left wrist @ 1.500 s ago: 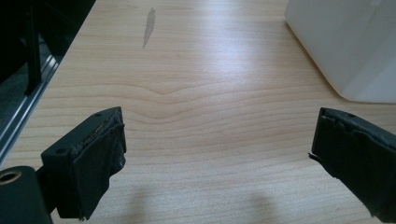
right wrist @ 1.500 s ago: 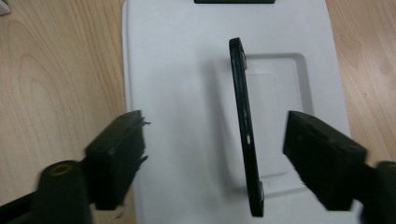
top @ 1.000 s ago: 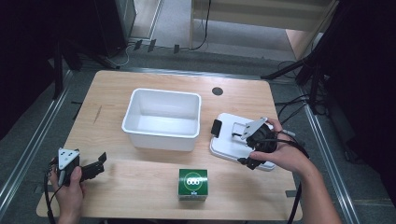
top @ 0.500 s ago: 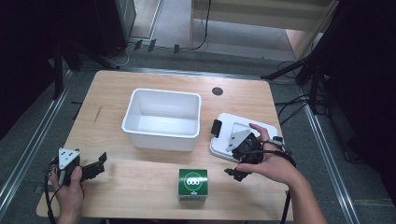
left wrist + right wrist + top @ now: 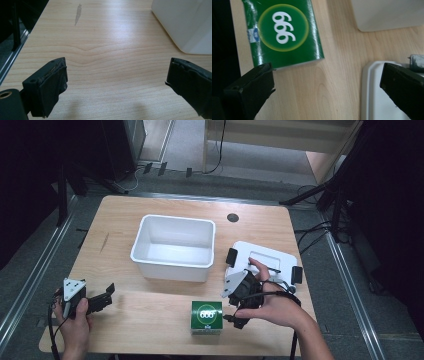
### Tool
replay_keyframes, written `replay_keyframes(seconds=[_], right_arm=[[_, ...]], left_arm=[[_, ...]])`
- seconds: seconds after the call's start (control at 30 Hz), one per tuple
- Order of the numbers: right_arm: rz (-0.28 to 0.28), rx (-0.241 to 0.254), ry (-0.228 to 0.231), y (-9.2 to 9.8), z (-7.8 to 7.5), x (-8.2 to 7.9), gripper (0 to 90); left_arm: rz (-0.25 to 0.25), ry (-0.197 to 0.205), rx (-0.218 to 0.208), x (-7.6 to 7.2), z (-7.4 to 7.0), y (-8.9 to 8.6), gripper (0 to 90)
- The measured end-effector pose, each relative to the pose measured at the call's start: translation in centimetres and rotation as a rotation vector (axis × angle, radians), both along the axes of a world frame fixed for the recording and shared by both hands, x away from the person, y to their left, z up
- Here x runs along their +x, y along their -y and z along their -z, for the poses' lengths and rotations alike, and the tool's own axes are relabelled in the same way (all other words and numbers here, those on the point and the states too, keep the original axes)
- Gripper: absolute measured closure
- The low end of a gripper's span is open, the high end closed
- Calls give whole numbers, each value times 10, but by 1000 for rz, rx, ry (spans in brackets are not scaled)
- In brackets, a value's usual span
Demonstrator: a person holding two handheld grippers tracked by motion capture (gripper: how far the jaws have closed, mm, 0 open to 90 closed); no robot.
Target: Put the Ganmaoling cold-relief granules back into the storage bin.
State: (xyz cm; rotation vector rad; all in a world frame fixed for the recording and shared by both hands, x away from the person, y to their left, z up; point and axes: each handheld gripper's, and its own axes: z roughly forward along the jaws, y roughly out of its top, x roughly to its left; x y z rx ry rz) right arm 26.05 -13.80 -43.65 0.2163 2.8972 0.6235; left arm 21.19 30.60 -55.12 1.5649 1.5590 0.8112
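Since the earlier frame the right gripper (image 5: pixel 239 296) had swung from the white lid (image 5: pixel 272 257) toward the green 666 box (image 5: pixel 206 317) at six o'clock. Its own view showed wide jaws, nothing gripped. The left gripper (image 5: pixel 115 82) sat wide, idle; the white bin (image 5: pixel 175 247) empty.

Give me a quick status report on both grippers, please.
Right gripper open beside green box, empty. Left gripper open, idle at table edge. Nothing between fingers and box.

Bin (image 5: pixel 173 247) mid-table (image 5: pixel 125 215); lid (image 5: pixel 262 260) lies to its right; box (image 5: pixel 206 317) sits in front, near the table's front edge.
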Motion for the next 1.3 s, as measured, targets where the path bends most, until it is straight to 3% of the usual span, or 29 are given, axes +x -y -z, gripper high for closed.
replay_keyframes(seconds=[0.47,0.63,0.93,1.3], right_arm=[[-68,-31,-11,-26,11,-21,0],[-96,-52,3,-37,16,-24,0],[-138,-81,-7,-58,26,-25,0],[-171,-125,-18,-67,40,-23,0]], left_arm=[[3,2,4,1,0,1,35],[4,2,-5,1,0,0,35],[3,-2,-12,2,0,-1,35],[7,-3,-13,2,0,-1,35]])
